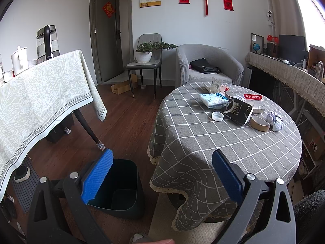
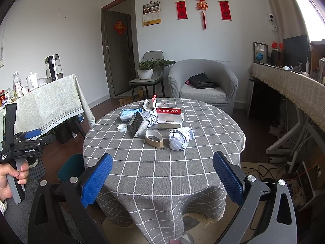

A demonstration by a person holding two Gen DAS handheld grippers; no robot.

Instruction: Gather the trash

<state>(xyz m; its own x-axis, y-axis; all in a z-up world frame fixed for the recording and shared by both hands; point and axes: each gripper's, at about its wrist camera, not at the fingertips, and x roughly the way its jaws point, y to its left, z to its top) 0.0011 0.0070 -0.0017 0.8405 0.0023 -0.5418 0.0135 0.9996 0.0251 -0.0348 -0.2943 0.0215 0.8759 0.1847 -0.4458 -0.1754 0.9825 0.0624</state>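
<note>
Paper wads (image 2: 180, 138), two; bin (image 1: 121, 189), one

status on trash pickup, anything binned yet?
Nothing looks done: the dark plastic bin on the floor shows no trash inside. In hand: nothing; left tongs and right tongs are open and empty. Left: crumpled white paper ball, cardboard ring, white cap and packaging still on the grey checked tablecloth.

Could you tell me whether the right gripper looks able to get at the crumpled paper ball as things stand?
Probably yes: the right gripper is open, and only bare tablecloth lies between it and the crumpled paper ball.
</note>
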